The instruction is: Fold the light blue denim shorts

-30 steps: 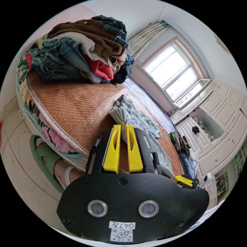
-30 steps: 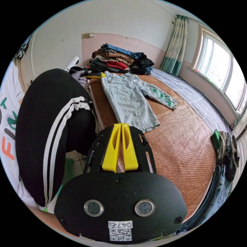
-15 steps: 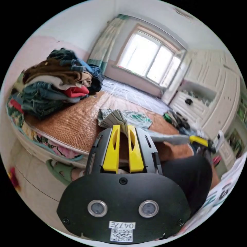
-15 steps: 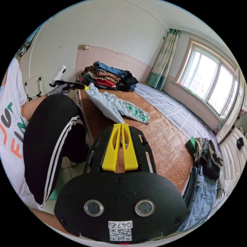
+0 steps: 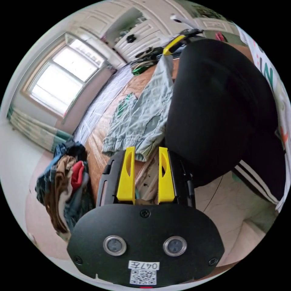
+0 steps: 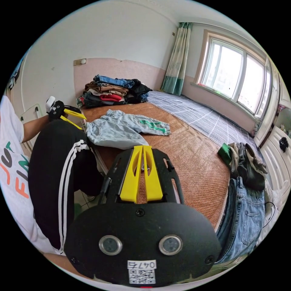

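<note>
Woven bed mat (image 6: 188, 157) holds the light blue denim shorts (image 6: 121, 130), lying flat. Left gripper (image 5: 146, 151) has its jaws apart and empty; right gripper (image 6: 142, 148) pinches a hem corner. Denim looks soft, fairly light; grip the waistband corners.

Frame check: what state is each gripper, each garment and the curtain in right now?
light blue denim shorts: spread on the mat, not yet folded.
left gripper: open, holding nothing.
right gripper: shut on an edge of the shorts.
clothes pile: stacked at the bed's far end.
curtain: drawn aside.
</note>
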A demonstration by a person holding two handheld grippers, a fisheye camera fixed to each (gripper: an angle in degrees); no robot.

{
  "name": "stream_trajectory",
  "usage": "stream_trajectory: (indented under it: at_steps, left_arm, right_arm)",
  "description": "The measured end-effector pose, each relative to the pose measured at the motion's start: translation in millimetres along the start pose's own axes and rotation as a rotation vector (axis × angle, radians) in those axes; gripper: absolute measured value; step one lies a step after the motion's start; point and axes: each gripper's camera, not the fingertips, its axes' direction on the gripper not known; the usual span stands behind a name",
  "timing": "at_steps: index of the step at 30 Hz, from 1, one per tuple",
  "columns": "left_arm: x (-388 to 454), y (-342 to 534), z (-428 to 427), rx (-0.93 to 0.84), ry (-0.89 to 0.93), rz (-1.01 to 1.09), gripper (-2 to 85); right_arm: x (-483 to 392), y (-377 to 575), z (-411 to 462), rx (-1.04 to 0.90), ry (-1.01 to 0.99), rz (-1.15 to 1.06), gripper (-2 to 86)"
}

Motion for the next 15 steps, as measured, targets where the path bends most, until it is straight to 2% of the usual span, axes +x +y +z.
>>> stream_trajectory:
  at_steps: [5, 7, 9, 13, 15]
  left_arm:
    - [24, -51, 102, -0.167, -0.035, 0.282, 7.9]
    - [20, -59, 121, -0.18, -0.026, 0.289, 5.8]
    - [-6, -64, 125, -0.15, 0.016, 0.208, 4.1]
    - [-137, -30, 120, 0.072, 0.267, -0.19, 2.6]
    - [-198, -3, 139, 0.123, 0.39, -0.354, 2.5]
  right_arm:
    - [11, -6, 15, -0.019, 0.011, -0.003, -0.9]
    - [17, -8, 19, -0.02, 0.023, -0.003, -0.9]
    - [25, -12, 21, -0.013, 0.04, 0.005, -0.9]
    - [57, -47, 34, 0.007, 0.133, 0.022, -0.8]
    - [78, -74, 50, 0.006, 0.146, 0.039, -0.8]
